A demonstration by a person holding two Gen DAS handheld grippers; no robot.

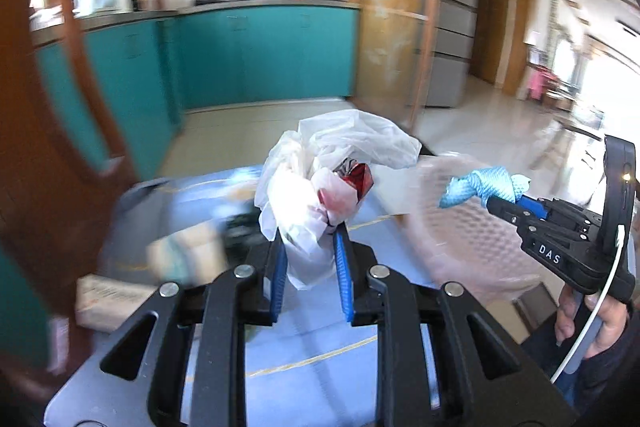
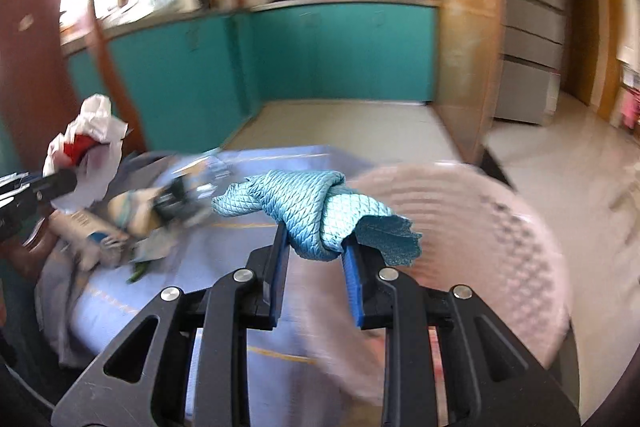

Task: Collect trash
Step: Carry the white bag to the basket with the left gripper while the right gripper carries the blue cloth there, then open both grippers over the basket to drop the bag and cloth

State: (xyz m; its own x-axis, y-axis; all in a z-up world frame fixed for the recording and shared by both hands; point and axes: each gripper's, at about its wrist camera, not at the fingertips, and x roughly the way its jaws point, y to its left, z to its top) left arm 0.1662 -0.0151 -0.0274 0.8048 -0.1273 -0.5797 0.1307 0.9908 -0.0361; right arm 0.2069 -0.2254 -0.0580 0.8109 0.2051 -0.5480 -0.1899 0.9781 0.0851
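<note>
My left gripper is shut on a crumpled white plastic bag with a red wrapper inside, held above the blue-covered table. The bag also shows at the left of the right wrist view, in the left gripper. My right gripper is shut on a knotted light-blue cloth; in the left wrist view that cloth sticks out of the right gripper, held by a person's hand. A pale pink woven basket sits blurred just right of the cloth.
More litter, a paper carton and torn packets, lies on the table's left side. A brown wooden chair back stands at the left. Teal kitchen cabinets and a tiled floor lie beyond the table.
</note>
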